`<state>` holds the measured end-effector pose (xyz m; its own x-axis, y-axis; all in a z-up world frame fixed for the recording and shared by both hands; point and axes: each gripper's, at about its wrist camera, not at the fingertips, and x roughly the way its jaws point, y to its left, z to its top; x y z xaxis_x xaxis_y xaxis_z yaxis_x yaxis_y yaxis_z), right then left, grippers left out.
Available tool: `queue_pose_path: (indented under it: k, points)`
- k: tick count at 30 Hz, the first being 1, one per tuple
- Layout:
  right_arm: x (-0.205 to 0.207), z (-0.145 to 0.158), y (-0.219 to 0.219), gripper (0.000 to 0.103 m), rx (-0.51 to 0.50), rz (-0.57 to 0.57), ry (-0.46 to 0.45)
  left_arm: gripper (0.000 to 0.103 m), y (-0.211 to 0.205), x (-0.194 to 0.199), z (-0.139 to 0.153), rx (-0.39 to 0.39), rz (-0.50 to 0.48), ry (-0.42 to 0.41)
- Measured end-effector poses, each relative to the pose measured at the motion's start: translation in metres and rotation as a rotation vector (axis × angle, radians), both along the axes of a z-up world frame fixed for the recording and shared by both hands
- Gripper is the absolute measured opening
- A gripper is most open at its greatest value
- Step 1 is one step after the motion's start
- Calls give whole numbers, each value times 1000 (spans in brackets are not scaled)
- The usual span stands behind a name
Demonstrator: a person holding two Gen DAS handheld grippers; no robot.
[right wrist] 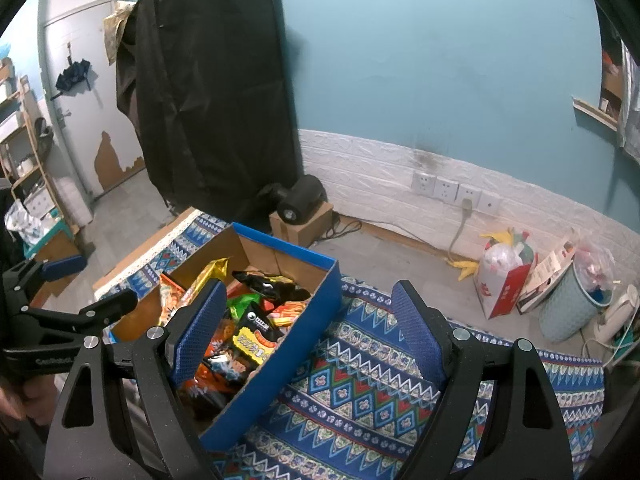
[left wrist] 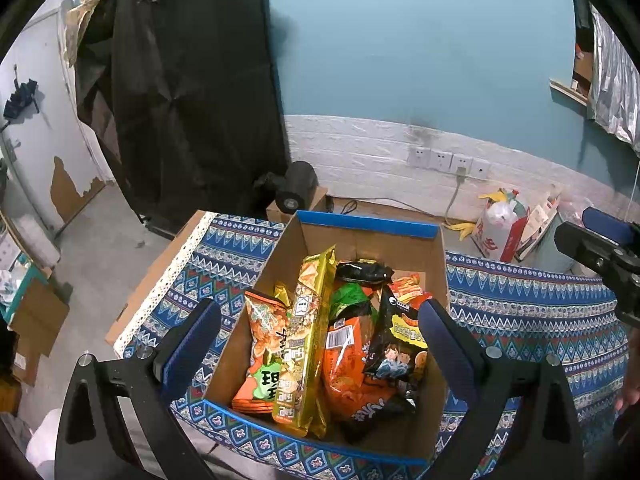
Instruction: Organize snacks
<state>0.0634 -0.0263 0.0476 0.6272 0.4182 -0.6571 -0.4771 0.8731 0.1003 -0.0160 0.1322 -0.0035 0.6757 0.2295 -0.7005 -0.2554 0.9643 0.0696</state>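
Observation:
A cardboard box [left wrist: 280, 248] with blue rims stands on a patterned blue cloth [left wrist: 532, 312] and holds several snack packs. A long gold pack [left wrist: 306, 344] leans upright, with orange packs [left wrist: 264, 344] and a black pack [left wrist: 396, 340] beside it. My left gripper [left wrist: 320, 344] hangs open above the box, holding nothing. My right gripper [right wrist: 312, 328] is open too, over the box's right wall [right wrist: 280, 360] and the cloth [right wrist: 360, 392]. The same packs [right wrist: 252, 332] show in the right wrist view. The left gripper [right wrist: 64, 280] appears at that view's left edge.
A black covered rack [left wrist: 180, 100] stands behind the table. A small cardboard box with a black cylinder [right wrist: 300, 200] sits on the floor. Bags [right wrist: 504, 276] and a light blue bin [right wrist: 576, 304] stand by the wall at right. Shelves [right wrist: 28, 168] line the left.

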Motion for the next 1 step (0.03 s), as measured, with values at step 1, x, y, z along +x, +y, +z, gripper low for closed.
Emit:
queue_pose_path:
  k: [1]
  points:
    - [0,0,0,83,0,1,0,100,0,0,0,-2,2,2]
